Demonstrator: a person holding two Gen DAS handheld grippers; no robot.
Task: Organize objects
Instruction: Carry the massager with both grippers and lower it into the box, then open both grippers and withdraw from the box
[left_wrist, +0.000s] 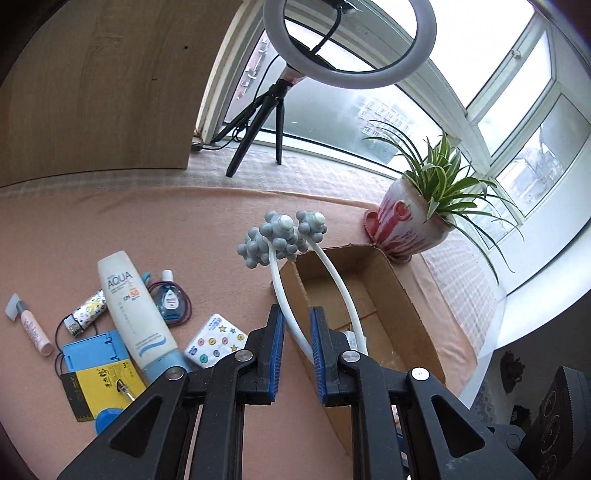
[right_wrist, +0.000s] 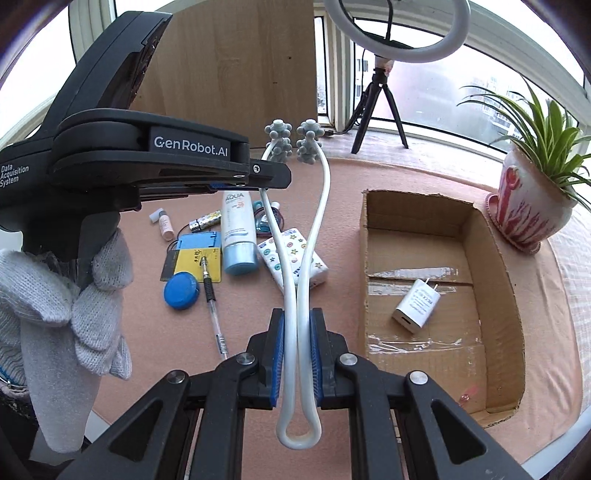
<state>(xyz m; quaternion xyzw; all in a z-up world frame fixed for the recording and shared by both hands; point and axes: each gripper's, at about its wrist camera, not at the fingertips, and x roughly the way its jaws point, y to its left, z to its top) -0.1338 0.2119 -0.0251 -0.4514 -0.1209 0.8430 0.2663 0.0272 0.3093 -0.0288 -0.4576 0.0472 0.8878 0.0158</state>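
- Between the blue pads of the right gripper (right_wrist: 297, 354): both white arms of the U-shaped massager (right_wrist: 314, 236), squeezed together just above its bend; jaws clamped on it, bend hanging below the pads.
- Left gripper (left_wrist: 297, 350): jaws nearly closed on one white arm of the same massager; from the right wrist view it meets that arm further up, below the knobbed grey heads (left_wrist: 280, 236). Held by a gloved hand (right_wrist: 62, 291).
- Massager, position: lifted clear of the pink table cover (right_wrist: 332, 177), heads uppermost, not yet inside the cardboard box (right_wrist: 495, 258).
- Cardboard box: open-topped, to the right of the item, with a white charger (right_wrist: 415, 304) lying on its floor.
- Handling note, my judgement: carry with both grips firm, since the springy arms could slip or snap apart if one side loosens first.
- Placement note: lower it lengthwise along the box, beside the charger rather than on it, heads clear of the box wall.
- Release note: let go only once the item rests on the floor of the box.
- Still on the cover, left of the box: sunscreen tube (right_wrist: 238, 236), tissue pack (right_wrist: 295, 258), blue round lid (right_wrist: 181, 290), pen (right_wrist: 212, 306).
- Nearby hazard: potted plant (right_wrist: 532, 210) just beyond the box's far right corner.
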